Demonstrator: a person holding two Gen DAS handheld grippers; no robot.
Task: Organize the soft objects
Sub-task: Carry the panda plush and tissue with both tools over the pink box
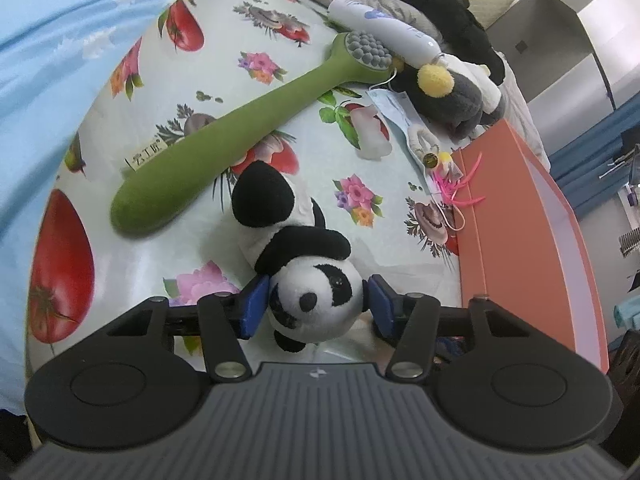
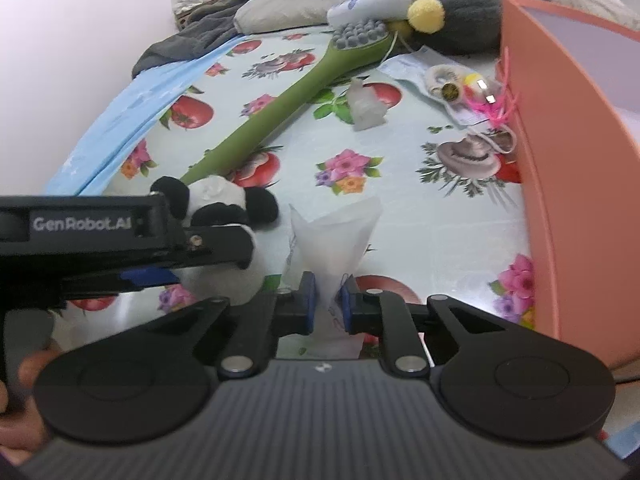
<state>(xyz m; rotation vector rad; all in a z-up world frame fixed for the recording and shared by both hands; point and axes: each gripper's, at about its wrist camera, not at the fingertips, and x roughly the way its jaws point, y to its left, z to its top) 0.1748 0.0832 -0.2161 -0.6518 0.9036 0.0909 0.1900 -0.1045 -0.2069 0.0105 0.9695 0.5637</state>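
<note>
A black-and-white plush panda [image 1: 304, 264] lies on the fruit-print cloth [image 1: 224, 64]. My left gripper [image 1: 316, 304] has its blue pads against both sides of the panda's head. The panda also shows in the right wrist view [image 2: 224, 204], partly behind the left gripper's body [image 2: 120, 240]. My right gripper [image 2: 329, 298] is shut on a thin translucent white plastic wrapper [image 2: 336, 232], which stands up between the pads. A grey plush penguin with a yellow beak [image 1: 452, 92] lies at the far end, beside the orange box [image 1: 520, 220]; it also shows in the right wrist view [image 2: 460, 20].
A long green massage brush [image 1: 240, 128] lies diagonally across the cloth. A white bottle [image 1: 384, 28], a clear silicone piece [image 1: 372, 136], a small packet with pink strings [image 1: 444, 172] and dark clothes [image 2: 192, 36] lie around. A blue sheet [image 1: 60, 80] covers the left side.
</note>
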